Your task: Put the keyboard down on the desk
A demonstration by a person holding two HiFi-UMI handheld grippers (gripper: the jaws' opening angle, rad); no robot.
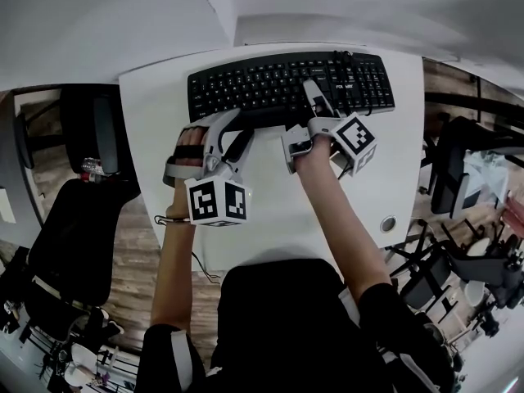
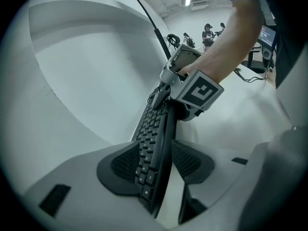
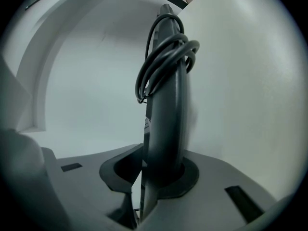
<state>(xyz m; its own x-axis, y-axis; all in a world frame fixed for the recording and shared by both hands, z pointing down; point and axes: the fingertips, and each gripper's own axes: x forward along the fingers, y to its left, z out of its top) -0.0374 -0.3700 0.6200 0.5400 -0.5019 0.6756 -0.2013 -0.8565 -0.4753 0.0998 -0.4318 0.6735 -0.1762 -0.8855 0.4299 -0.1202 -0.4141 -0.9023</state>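
Observation:
A black keyboard [image 1: 286,84] lies along the far side of the white desk [image 1: 270,219]. My left gripper [image 1: 240,128] is at the left part of its front edge. In the left gripper view the keyboard [image 2: 151,143] passes edge-on between the pads of my left gripper [image 2: 161,162], with a gap at the right pad, so it stands open. My right gripper [image 1: 313,105] holds the front edge further right. In the right gripper view my right gripper [image 3: 161,172] is shut on the keyboard [image 3: 166,105], and the coiled cable [image 3: 163,61] hangs round the far end.
Black office chairs [image 1: 74,219] stand left of the desk on the wooden floor. More chairs and gear [image 1: 467,178] crowd the right side. A round cable grommet [image 1: 388,223] sits near the desk's right edge. A white wall runs just behind the keyboard.

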